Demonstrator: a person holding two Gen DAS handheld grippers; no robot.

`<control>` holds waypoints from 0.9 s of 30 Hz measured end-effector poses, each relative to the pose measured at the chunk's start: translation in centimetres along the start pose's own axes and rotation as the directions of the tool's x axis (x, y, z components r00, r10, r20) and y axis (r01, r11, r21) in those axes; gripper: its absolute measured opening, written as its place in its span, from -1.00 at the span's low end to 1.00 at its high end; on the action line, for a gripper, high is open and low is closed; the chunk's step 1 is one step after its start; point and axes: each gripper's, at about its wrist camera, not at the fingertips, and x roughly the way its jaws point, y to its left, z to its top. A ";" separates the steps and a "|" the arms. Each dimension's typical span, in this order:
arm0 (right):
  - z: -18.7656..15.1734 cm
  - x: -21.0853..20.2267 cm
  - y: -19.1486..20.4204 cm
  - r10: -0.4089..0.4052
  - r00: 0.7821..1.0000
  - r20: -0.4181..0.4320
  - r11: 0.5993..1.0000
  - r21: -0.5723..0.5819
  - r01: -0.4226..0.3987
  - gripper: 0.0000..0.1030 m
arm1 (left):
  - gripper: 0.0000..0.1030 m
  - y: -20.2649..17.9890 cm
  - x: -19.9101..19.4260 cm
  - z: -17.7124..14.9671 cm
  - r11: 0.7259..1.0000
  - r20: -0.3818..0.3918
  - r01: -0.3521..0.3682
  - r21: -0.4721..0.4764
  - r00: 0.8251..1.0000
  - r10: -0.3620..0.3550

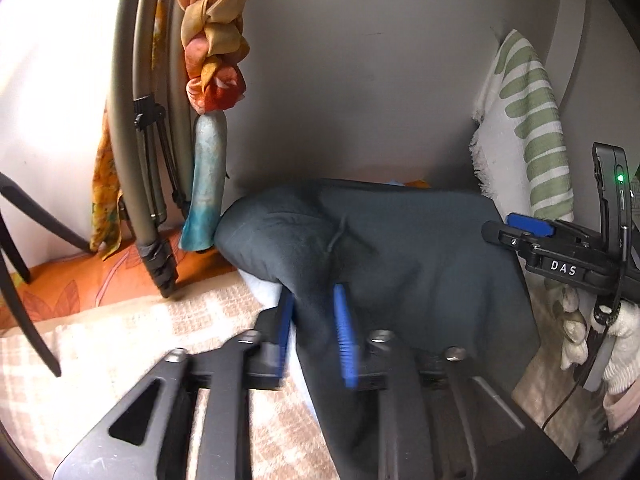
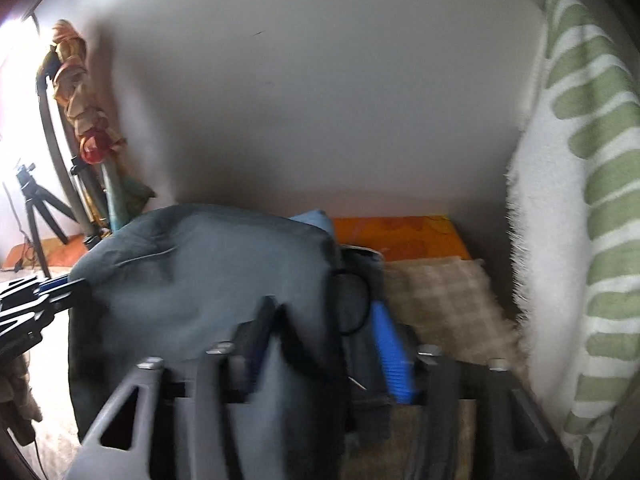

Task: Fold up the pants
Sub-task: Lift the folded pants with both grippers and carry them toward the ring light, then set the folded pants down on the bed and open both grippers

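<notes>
The dark grey fabric pants (image 1: 400,248) lie heaped on my checked beige blanket (image 1: 132,332) against the grey wall (image 1: 360,80). My left gripper (image 1: 316,320) stands part open, blue pads either side of a fold without pressing. My right gripper (image 2: 320,336) gapes wider, cloth draped loosely between its jaws, gripping nothing

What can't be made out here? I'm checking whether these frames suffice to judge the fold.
- Left wrist view: the pants run under the left gripper and off the bottom edge, so their lower part is hidden.
- Right wrist view: motion blur smears the cloth between the right gripper fingers; any pad contact is unreadable.
- Both views: folded layers and what lies beneath the pants are covered.
</notes>
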 end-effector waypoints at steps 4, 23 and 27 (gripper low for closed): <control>-0.7 -2.3 -0.6 0.020 0.999 0.032 0.998 0.053 -0.022 0.56 | 0.10 -0.7 -2.2 -0.5 0.999 0.034 -0.009 0.041 0.999 0.007; -4.3 -14.4 1.3 0.019 0.983 0.181 0.999 0.036 -0.026 0.96 | 0.36 -4.9 -14.1 -2.6 0.995 0.170 0.042 0.087 0.984 -0.057; -5.5 -17.7 2.6 0.035 0.978 0.207 0.999 0.033 -0.042 1.00 | 0.36 -6.0 -16.9 -3.6 0.992 0.186 0.037 0.123 0.981 -0.059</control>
